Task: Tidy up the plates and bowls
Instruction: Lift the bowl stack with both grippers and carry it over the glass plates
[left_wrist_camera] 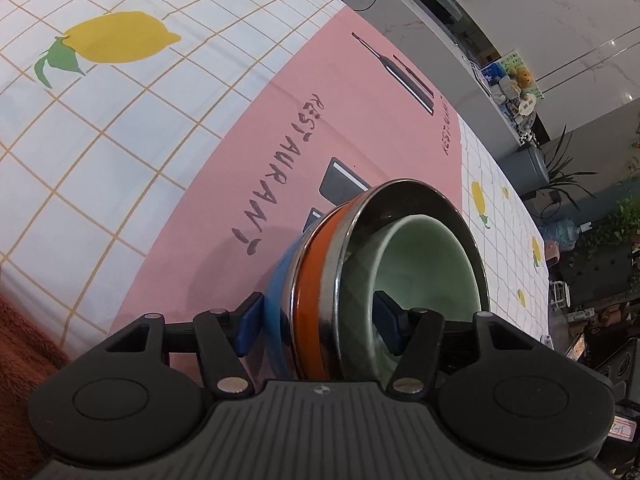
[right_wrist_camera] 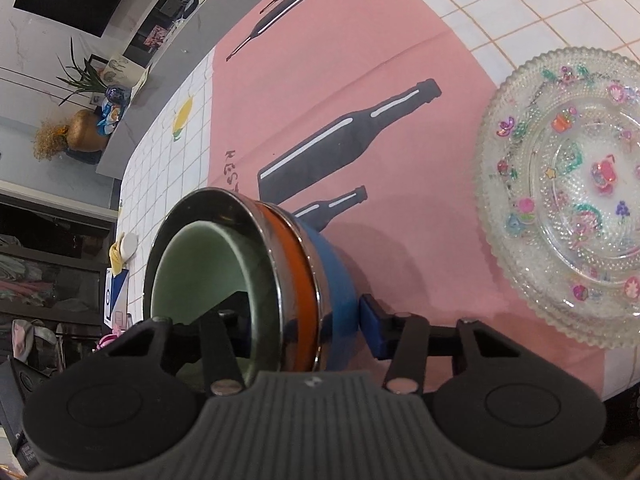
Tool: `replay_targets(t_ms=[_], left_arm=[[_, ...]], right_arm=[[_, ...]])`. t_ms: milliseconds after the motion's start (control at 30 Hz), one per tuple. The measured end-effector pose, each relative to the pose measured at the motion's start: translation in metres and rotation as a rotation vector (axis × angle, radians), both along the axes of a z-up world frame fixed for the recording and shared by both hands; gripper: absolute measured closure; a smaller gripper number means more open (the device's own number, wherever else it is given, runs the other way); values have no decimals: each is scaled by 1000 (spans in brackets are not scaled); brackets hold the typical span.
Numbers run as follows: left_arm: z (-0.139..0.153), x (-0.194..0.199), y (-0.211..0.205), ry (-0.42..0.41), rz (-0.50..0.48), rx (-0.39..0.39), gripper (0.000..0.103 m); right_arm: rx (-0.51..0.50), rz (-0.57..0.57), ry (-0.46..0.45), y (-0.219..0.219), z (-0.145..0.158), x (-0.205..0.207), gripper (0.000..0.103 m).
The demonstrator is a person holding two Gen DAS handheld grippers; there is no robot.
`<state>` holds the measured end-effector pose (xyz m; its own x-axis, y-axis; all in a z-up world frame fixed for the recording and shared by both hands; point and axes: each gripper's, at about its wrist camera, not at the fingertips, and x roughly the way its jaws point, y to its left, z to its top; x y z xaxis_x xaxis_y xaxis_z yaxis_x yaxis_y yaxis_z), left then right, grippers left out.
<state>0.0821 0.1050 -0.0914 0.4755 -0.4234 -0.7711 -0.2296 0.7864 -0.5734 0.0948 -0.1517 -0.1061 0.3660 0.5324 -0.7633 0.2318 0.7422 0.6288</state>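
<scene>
The left claw [left_wrist_camera: 318,320] is straddling the near wall of a nested bowl stack [left_wrist_camera: 320,264] at lower centre, one blue finger [left_wrist_camera: 250,322] outside the blue bowl [left_wrist_camera: 280,300], the other inside the green bowl [left_wrist_camera: 424,264]; whether the pads are pressing cannot be told. The right claw [right_wrist_camera: 304,330] is straddling the stack [right_wrist_camera: 296,276] likewise. The stack is sitting on a pink mat [right_wrist_camera: 360,80] over the worktop [left_wrist_camera: 100,140]. A patterned glass plate [right_wrist_camera: 568,200] is lying at the right edge.
</scene>
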Motion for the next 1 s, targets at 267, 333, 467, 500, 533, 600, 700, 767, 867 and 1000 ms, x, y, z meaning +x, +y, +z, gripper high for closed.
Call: replay_targets(t_ms=[267, 333, 467, 500, 533, 600, 700, 767, 867, 1000], left_arm=[[2, -4, 0, -25, -6, 11, 38], [3, -5, 0, -31, -1, 5, 42], [4, -6, 2, -41, 2, -7, 44], [4, -7, 1, -42, -1, -4, 44], [4, -7, 1, -41, -1, -4, 44], [4, -7, -1, -44, -6, -7, 44], [8, -9, -3, -63, -13, -6, 44], [12, -10, -6, -77, -14, -9, 44], [19, -14, -12, -101, -17, -11, 44], [31, -17, -26, -126, -35, -12, 44]], right_arm=[[3, -4, -7, -2, 2, -4, 55], [15, -12, -4, -4, 1, -4, 56], [40, -31, 2, -9, -1, -6, 56], [41, -32, 3, -9, 0, -6, 56], [39, -30, 2, -9, 0, -7, 56], [38, -30, 1, -10, 0, -9, 56], [42, -32, -14, -12, 3, -12, 56], [42, -33, -27, -15, 6, -14, 56], [41, -37, -48, -21, 15, -17, 56], [39, -45, -78, -33, 26, -23, 56]])
